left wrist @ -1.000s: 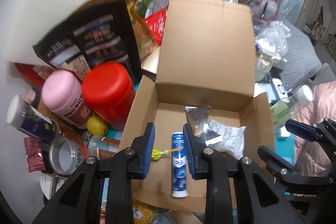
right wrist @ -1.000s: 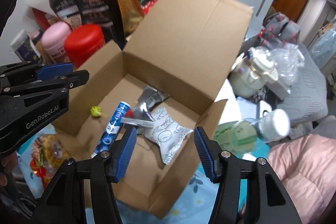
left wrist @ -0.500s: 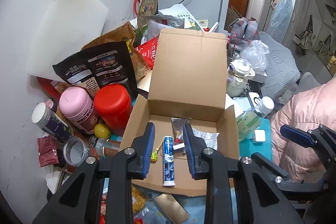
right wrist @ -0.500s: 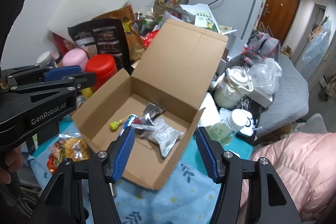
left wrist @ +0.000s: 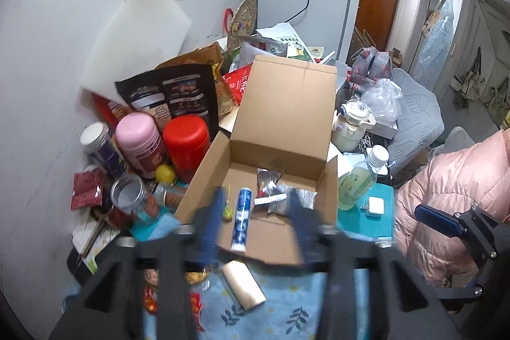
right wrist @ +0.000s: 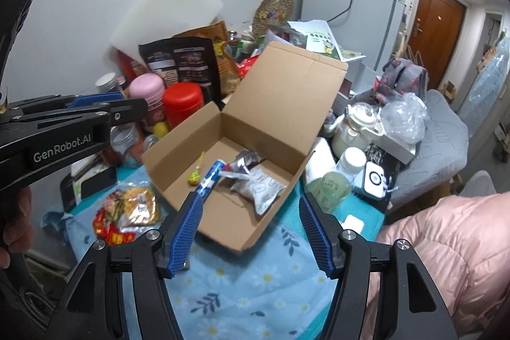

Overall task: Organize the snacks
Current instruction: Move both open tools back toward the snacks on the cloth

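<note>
Snack jars (left wrist: 165, 145) crowding cardboard box (left wrist: 287, 104) leftward

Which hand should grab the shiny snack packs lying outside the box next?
Probably the left gripper. It hangs open on the side where the snack packs lie on the blue cloth, left of the cardboard box. The right gripper is open too, but the box corner sits in front of it.

The left hand-held gripper (left wrist: 255, 212) was smeared by motion blur in its own view, so its fingers (left wrist: 212, 217) had no sharp edges. They hid the near wall of the cardboard box (left wrist: 287, 104). At 7 o'clock, the snack packets (left wrist: 149, 298) on the counter (left wrist: 274, 301) lay partly behind the gripper body, their print unreadable.
</note>
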The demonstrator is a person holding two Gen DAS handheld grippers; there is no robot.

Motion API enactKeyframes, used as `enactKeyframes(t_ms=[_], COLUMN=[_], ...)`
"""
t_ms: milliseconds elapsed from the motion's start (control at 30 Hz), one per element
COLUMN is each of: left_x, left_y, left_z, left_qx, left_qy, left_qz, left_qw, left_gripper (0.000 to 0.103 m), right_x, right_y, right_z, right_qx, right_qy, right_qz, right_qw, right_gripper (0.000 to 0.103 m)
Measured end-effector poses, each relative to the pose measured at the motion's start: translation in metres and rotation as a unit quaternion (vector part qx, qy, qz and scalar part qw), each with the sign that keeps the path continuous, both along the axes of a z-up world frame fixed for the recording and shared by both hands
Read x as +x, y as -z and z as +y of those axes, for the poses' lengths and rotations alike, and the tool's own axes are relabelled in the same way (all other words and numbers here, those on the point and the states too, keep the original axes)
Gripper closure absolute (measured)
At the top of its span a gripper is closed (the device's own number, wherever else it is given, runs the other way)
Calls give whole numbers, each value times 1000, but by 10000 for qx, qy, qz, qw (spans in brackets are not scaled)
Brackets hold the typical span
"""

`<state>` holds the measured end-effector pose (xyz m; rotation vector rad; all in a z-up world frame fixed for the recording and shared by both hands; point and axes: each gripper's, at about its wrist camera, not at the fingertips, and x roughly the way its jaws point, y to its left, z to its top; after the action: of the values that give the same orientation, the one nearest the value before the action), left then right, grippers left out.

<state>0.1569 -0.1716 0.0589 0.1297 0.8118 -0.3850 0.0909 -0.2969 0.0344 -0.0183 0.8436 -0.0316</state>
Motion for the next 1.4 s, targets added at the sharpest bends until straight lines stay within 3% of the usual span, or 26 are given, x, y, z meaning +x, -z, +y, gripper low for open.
enactKeyframes(t_ms=[67, 533, 833, 1100, 1300, 1400], left_x=[-14, -92, -120, -118, -102, -95], left_y=[0, 12, 24, 37, 61, 77], left_z=[5, 46, 85, 115, 138, 146], left_qx=[-89, -75, -367, -412, -576, -469], left_qy=[-46, -644, -902, -875, -837, -851], left_qz=[-40, -11, -88, -16, 246, 268], left_qw=[9999, 9979, 9952, 9953, 9945, 9949], left_gripper=[13, 12, 12, 12, 12, 12], right_x=[-10, -68, -90, -89, -76, -66], right_y=[1, 23, 37, 52, 65, 76], right_z=[2, 28, 42, 60, 82, 92], right_qx=[20, 291, 541, 651, 656, 639], right_qy=[-85, -645, -722, -691, -706, -782], right_qz=[-25, 30, 43, 134, 192, 252], right_qw=[10000, 9975, 9959, 9954, 9952, 9946], right_gripper=[36, 28, 25, 25, 25, 25])
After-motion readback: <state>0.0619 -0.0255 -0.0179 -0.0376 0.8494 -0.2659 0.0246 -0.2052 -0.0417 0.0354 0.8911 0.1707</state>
